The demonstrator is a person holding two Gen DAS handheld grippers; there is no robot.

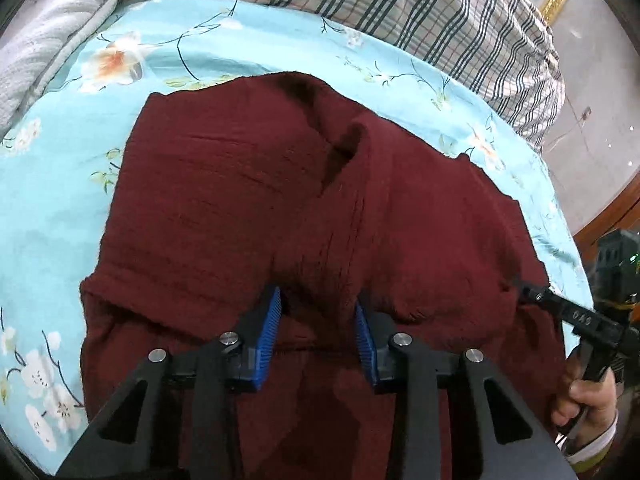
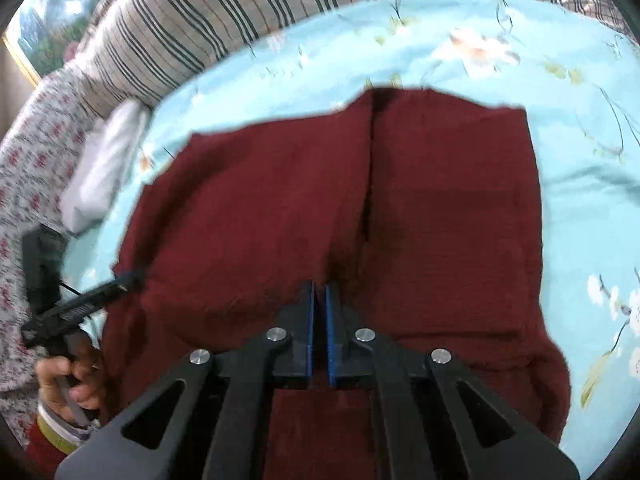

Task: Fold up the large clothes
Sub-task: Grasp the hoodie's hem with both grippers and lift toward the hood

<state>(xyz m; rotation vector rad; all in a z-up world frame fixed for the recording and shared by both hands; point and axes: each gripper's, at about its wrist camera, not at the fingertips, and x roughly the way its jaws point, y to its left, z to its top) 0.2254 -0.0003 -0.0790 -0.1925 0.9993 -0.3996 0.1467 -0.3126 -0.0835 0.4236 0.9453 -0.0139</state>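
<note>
A dark red garment (image 1: 240, 200) (image 2: 260, 200) lies spread on a light blue floral bedsheet (image 1: 60, 200) (image 2: 580, 200). A seam or slit runs up its middle. My left gripper (image 1: 317, 295) has its blue pads closed on a thick bunched fold at the garment's near edge. From the right wrist view, the left gripper (image 2: 128, 278) bites the cloth's left edge. My right gripper (image 2: 320, 285) has its pads almost together, pinching a thin fold at the near edge. In the left wrist view the right gripper (image 1: 524, 286) meets the puckered right edge.
A plaid blanket (image 1: 400, 0) (image 2: 180, 20) lines the bed's far side. A white folded towel (image 1: 48, 32) (image 2: 108, 168) lies beside it. A flowered quilt (image 2: 24, 168) is at the left. A person's hands (image 1: 588, 400) (image 2: 68, 376) hold the gripper handles. Wooden furniture (image 1: 612, 216) stands right of the bed.
</note>
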